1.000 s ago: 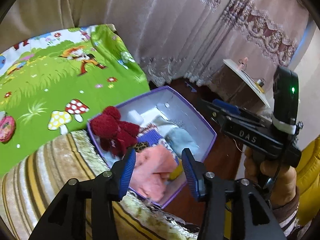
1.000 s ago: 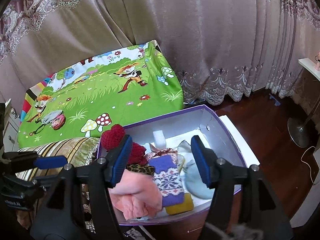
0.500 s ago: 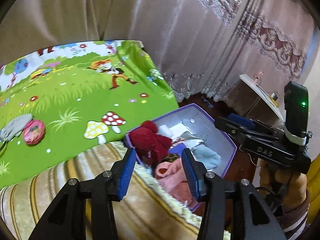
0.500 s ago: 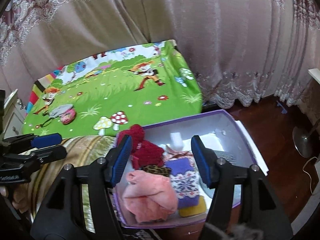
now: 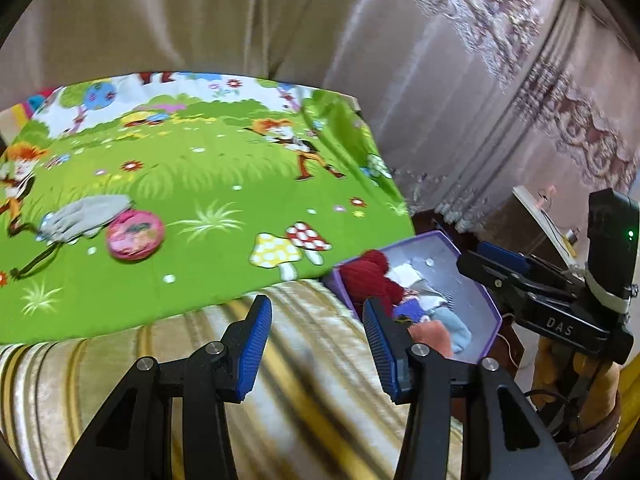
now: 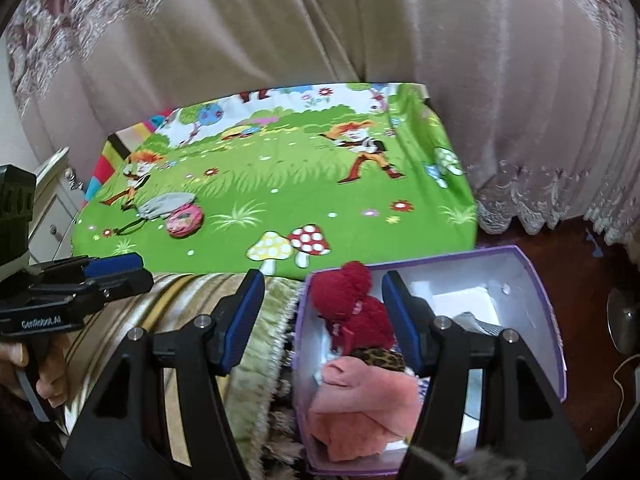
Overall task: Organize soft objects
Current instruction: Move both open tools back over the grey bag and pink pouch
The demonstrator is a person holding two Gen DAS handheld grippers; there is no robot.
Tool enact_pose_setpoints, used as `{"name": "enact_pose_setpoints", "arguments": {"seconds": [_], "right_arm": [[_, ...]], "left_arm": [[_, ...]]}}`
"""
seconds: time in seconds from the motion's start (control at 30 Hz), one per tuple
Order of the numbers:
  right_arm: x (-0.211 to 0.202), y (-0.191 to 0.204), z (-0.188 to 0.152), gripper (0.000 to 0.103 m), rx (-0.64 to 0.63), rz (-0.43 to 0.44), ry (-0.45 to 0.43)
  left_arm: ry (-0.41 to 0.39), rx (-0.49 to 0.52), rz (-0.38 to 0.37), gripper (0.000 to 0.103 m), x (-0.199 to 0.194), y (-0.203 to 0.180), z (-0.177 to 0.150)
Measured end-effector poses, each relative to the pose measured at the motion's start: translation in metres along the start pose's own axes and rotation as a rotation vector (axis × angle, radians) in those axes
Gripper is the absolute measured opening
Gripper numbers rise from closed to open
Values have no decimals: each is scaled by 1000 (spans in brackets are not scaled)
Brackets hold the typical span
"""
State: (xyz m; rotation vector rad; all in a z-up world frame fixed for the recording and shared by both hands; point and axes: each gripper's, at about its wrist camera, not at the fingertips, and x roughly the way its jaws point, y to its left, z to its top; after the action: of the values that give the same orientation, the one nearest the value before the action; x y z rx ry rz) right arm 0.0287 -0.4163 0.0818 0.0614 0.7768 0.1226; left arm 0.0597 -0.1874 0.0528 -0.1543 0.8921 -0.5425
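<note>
A purple box (image 6: 536, 280) beside the bed holds a red knit hat (image 6: 352, 304), a pink cloth (image 6: 360, 404), a leopard-print piece (image 6: 380, 356) and other soft items. The box also shows in the left wrist view (image 5: 492, 312). A pink round pouch (image 5: 134, 234) and a grey cloth (image 5: 84, 216) lie on the green cartoon sheet (image 5: 200, 184); both also show in the right wrist view, the pouch (image 6: 184, 220) and the cloth (image 6: 166, 204). My left gripper (image 5: 316, 340) is open and empty over the striped blanket (image 5: 300, 392). My right gripper (image 6: 322, 320) is open and empty above the box's left edge.
Beige curtains (image 6: 320, 32) hang behind the bed. A white nightstand (image 6: 52, 200) stands at the left. Dark wood floor (image 6: 580, 264) lies right of the box, with a fan base (image 6: 622, 320). A white-topped side table (image 5: 540, 216) stands at the far right.
Both grippers have swung left, away from the box and toward the bed. The pink pouch and grey cloth have come further into view. Both grippers stay open.
</note>
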Motion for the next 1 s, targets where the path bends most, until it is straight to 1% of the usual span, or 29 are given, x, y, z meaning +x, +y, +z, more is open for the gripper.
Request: {"name": "enact_pose_setpoints", "arguments": {"seconds": [0.17, 0.3, 0.57, 0.63, 0.7, 1.0], "right_arm": [[12, 24, 10, 65, -33, 43, 19], [23, 45, 16, 65, -64, 84, 35], [48, 87, 29, 65, -136, 140, 71], [56, 98, 35, 65, -148, 162, 80], [63, 106, 40, 65, -161, 162, 86], [103, 148, 62, 65, -224, 210, 132]], "left_arm": [[-2, -49, 44, 49, -9, 32, 2], [-18, -84, 94, 49, -18, 59, 5], [-23, -138, 165, 49, -28, 111, 13], [-24, -145, 180, 49, -29, 121, 16], [-24, -151, 196, 49, -30, 133, 19], [-10, -179, 244, 49, -23, 179, 34]]}}
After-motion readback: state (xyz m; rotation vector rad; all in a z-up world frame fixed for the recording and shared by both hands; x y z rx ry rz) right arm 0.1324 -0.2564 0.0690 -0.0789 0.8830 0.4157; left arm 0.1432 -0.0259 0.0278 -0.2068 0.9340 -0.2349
